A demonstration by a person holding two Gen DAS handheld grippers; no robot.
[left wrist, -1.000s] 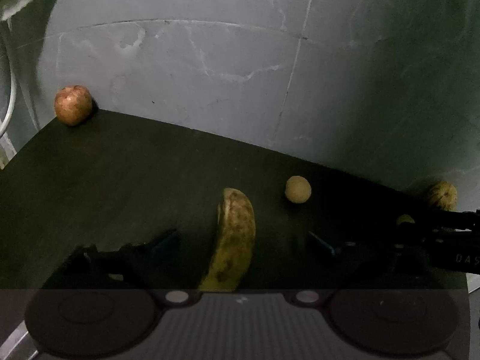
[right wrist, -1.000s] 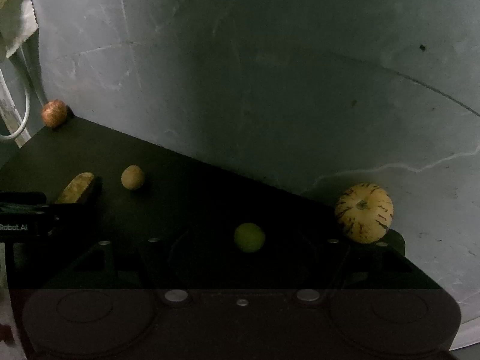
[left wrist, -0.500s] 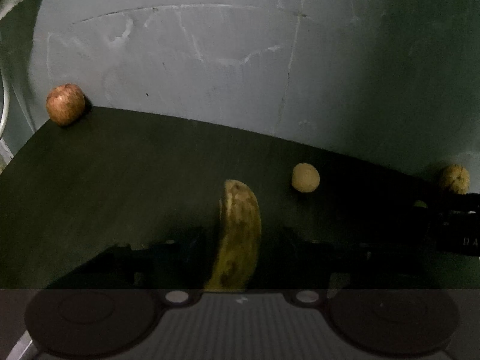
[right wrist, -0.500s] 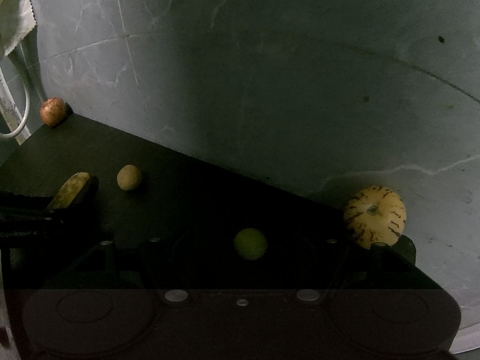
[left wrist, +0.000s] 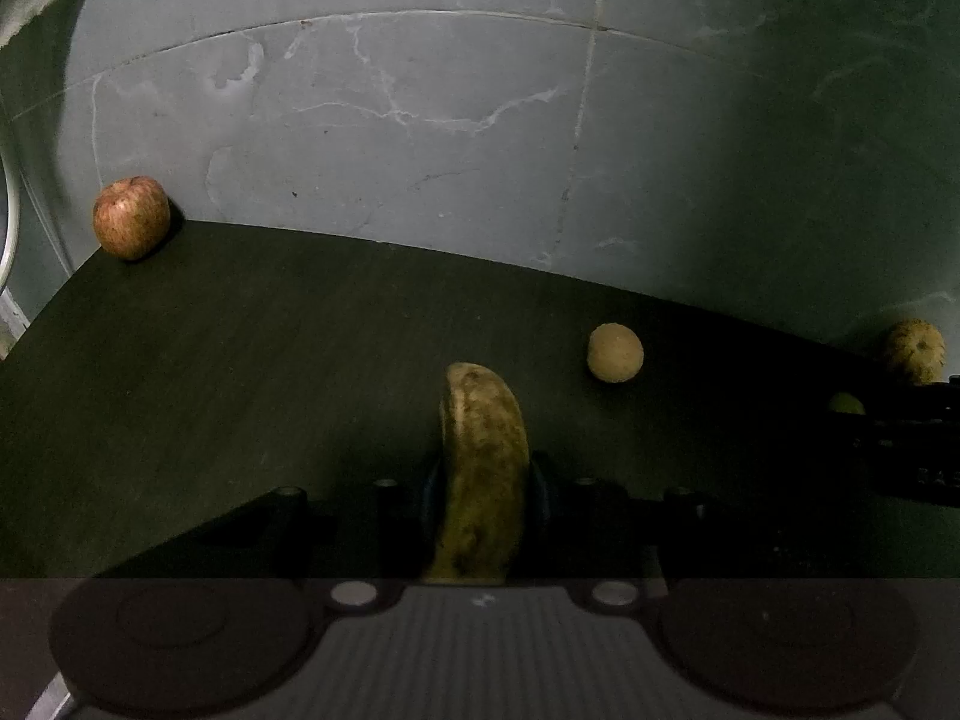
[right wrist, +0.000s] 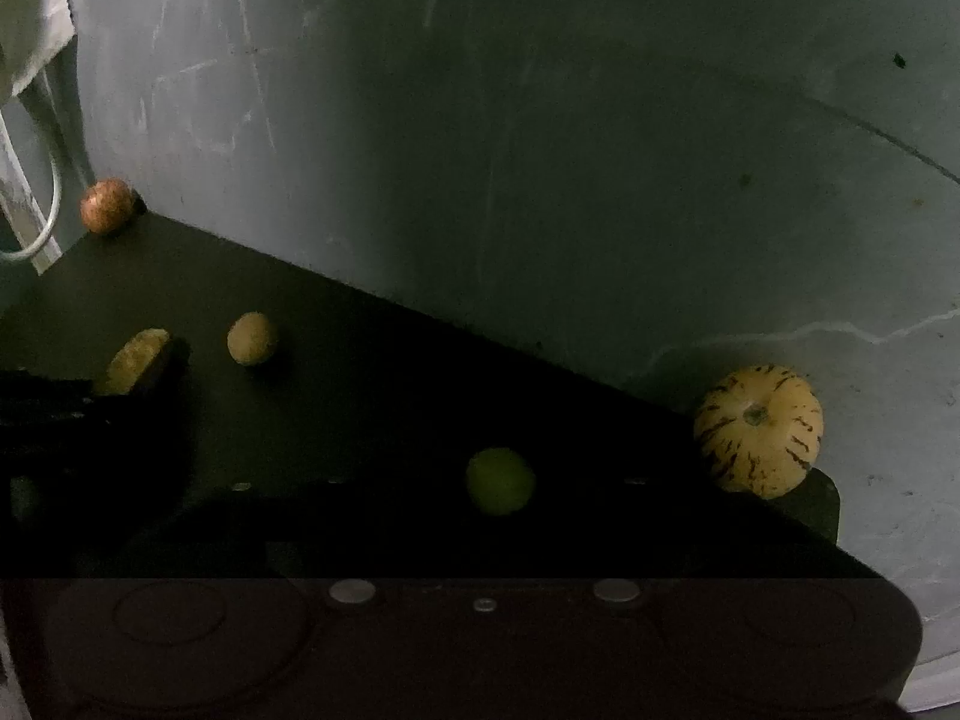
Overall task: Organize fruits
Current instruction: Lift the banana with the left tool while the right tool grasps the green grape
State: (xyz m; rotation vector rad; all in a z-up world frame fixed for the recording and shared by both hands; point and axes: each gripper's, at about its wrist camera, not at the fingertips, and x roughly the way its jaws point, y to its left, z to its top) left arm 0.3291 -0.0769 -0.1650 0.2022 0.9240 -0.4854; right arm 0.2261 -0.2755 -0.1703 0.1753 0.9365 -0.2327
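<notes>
A spotted yellow banana (left wrist: 483, 474) lies on the dark table, and my left gripper (left wrist: 485, 483) is shut on it. A red apple (left wrist: 131, 216) sits at the table's far left corner. A small tan round fruit (left wrist: 615, 353) lies right of the banana. A green lime (right wrist: 500, 481) lies in front of my right gripper (right wrist: 486, 516), whose dark fingers stand wide apart on either side of it. A striped yellow melon (right wrist: 757, 429) sits at the table's right corner. In the right wrist view the banana (right wrist: 137, 357) shows in the left gripper at the left.
The dark table (left wrist: 240, 348) stands against a grey cracked wall (left wrist: 480, 120). A white cable (right wrist: 36, 228) hangs at the far left. The table's right edge (right wrist: 822, 498) ends beside the melon.
My left gripper has closed from wide open onto the banana. My right gripper has moved slightly closer to the lime.
</notes>
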